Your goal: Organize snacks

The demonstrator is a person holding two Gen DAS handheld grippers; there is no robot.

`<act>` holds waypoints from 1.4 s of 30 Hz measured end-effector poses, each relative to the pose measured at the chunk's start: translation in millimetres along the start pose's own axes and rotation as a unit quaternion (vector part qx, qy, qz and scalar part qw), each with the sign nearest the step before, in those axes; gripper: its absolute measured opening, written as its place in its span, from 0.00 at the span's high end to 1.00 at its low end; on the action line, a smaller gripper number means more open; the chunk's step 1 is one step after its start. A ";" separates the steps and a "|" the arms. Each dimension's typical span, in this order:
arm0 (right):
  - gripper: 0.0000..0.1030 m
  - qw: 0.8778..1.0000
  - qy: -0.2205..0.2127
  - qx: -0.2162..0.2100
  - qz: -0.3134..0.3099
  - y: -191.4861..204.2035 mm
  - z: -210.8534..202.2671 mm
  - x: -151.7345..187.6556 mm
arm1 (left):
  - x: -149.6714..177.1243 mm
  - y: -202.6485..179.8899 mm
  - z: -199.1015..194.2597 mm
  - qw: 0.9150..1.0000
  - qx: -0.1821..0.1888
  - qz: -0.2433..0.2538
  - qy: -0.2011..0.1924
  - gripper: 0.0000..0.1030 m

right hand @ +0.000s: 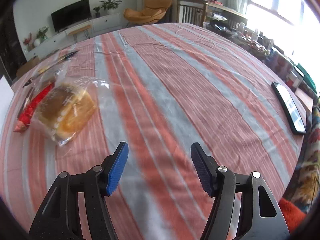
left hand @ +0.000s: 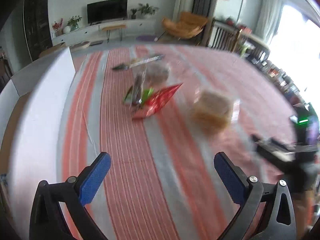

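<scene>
A bun in a clear bag lies on the striped tablecloth, left of my right gripper, which is open and empty above the cloth. The same bun shows blurred in the left wrist view, ahead and right of my left gripper, also open and empty. A red snack packet with a green packet lies mid-table; it also shows in the right wrist view. Behind them sit a second clear-bagged bun and a long thin packet.
A white box stands along the table's left side. A phone lies near the right table edge. The right gripper shows blurred at the right of the left wrist view. Cluttered shelves stand beyond the right edge.
</scene>
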State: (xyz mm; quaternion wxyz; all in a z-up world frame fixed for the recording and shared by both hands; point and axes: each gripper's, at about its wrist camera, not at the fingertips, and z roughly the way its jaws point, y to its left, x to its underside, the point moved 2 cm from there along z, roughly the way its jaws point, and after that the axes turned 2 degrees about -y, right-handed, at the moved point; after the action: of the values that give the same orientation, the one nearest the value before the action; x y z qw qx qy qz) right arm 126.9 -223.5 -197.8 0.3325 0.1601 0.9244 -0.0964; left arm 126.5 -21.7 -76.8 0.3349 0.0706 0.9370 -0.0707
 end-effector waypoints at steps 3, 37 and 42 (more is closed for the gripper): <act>0.27 1.000 -0.005 0.001 0.022 -17.2 -7.0 9.3 | 6.7 4.3 31.6 0.999 -0.036 0.006 0.009 0.01; 0.16 0.999 0.003 0.001 0.036 -22.1 -5.6 8.7 | 5.7 37.4 71.3 0.997 -0.068 -0.023 0.017 0.00; 0.15 0.999 0.005 0.003 0.039 -23.9 -5.3 9.5 | 5.6 37.5 71.3 0.997 -0.068 -0.023 0.017 0.00</act>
State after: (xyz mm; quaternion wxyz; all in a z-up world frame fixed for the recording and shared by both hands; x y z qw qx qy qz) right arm 108.4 -242.0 -198.2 0.3311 0.1972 0.9187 -0.0859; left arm 173.0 2.6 -138.2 0.3216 0.0271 0.9464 -0.0136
